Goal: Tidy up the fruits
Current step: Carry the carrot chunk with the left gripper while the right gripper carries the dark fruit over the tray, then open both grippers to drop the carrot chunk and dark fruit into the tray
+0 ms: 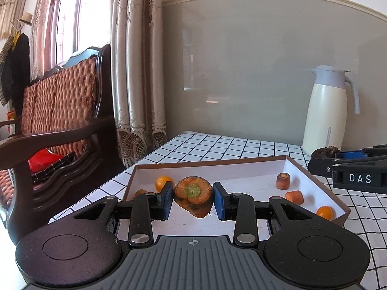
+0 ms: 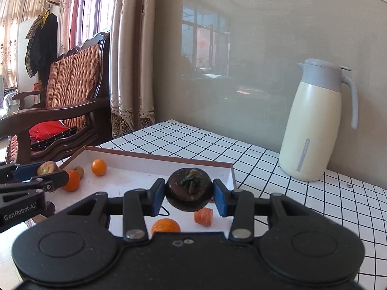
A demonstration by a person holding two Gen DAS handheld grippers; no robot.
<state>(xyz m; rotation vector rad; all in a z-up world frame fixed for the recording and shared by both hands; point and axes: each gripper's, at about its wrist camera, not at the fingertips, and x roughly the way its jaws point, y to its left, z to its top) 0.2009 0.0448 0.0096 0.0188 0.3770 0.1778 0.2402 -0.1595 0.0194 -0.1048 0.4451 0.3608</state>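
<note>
The left claw (image 1: 192, 199) is clamping a carrot top (image 1: 192, 197) over the tray (image 1: 314, 169) on the counter (image 1: 217, 145), while at three o'clock the right claw (image 2: 189, 197) is gripping a dark mangosteen (image 2: 189, 192) above it, probably for sorting among the oranges (image 2: 99, 167).

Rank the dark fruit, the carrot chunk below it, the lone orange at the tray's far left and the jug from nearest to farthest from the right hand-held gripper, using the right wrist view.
1. Dark fruit, clamped in the right hand-held gripper.
2. Carrot chunk, just below, right of centre.
3. Orange, far left of the tray.
4. Jug, off the tray, against the wall at right.
</note>
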